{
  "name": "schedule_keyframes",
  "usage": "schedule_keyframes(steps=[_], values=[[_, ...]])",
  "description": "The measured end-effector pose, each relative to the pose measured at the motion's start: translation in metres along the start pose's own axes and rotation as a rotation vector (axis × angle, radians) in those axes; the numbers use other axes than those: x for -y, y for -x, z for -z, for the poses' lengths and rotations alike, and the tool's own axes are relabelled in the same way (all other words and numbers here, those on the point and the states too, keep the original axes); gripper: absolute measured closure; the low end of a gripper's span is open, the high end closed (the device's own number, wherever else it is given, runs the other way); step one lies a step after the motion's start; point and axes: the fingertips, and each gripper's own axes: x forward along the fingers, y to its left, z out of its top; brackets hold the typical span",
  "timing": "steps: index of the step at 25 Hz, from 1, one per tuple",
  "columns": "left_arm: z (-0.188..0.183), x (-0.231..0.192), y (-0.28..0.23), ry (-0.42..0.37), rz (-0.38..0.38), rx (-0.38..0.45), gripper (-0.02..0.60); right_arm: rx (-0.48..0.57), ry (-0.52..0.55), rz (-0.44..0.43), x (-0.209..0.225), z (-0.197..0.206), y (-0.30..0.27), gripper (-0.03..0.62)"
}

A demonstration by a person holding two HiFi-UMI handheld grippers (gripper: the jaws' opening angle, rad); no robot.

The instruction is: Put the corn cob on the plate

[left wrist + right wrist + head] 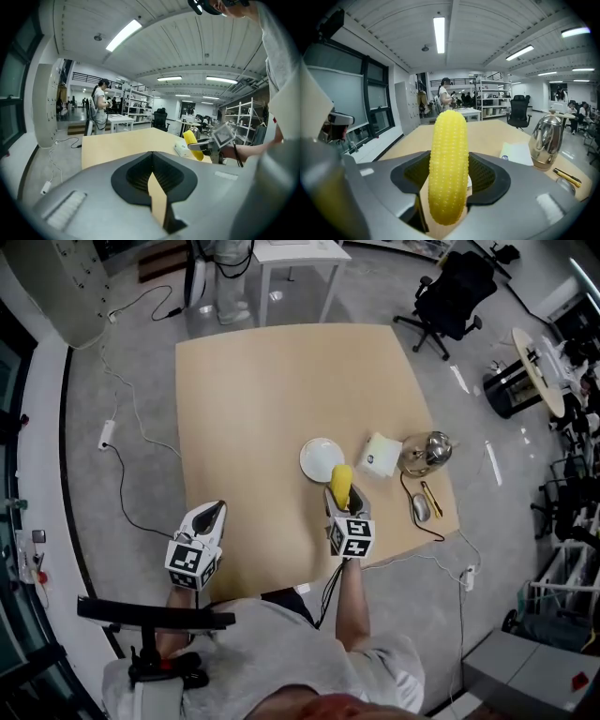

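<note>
A yellow corn cob [341,484] stands upright between the jaws of my right gripper [343,495], which is shut on it; up close the corn cob [448,164] fills the middle of the right gripper view. It hangs just at the near right edge of the white plate [321,457] on the wooden table [262,399]. My left gripper [208,517] is at the table's near left edge, shut with nothing in it. In the left gripper view the corn cob [191,143] shows at the right, held aloft.
Right of the plate lie a white box [380,455], a shiny metal kettle [427,452], a computer mouse [420,508] and a pen [430,498]. An office chair [453,294] and a white table [295,259] stand beyond the table. Cables run over the floor at left.
</note>
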Motion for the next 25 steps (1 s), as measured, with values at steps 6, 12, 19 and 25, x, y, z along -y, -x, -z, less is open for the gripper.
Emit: schedule_keyframes(steps=[6,12,19,25], values=[[0.001,-0.012,-0.006,0.022,-0.057,-0.021,0.561,-0.122,0.003,-0.045,0.012,0.021,-0.060,0.342],[0.008,-0.025,-0.002,0.053,-0.115,-0.034,0.561,-0.217,0.003,-0.087,0.016,0.041,-0.102,0.342],[0.017,-0.033,-0.003,0.058,-0.154,-0.050,0.561,-0.325,0.022,-0.082,0.024,0.062,-0.136,0.342],[0.017,-0.035,-0.005,0.072,-0.164,-0.051,0.561,-0.398,-0.005,-0.084,0.028,0.078,-0.156,0.342]])
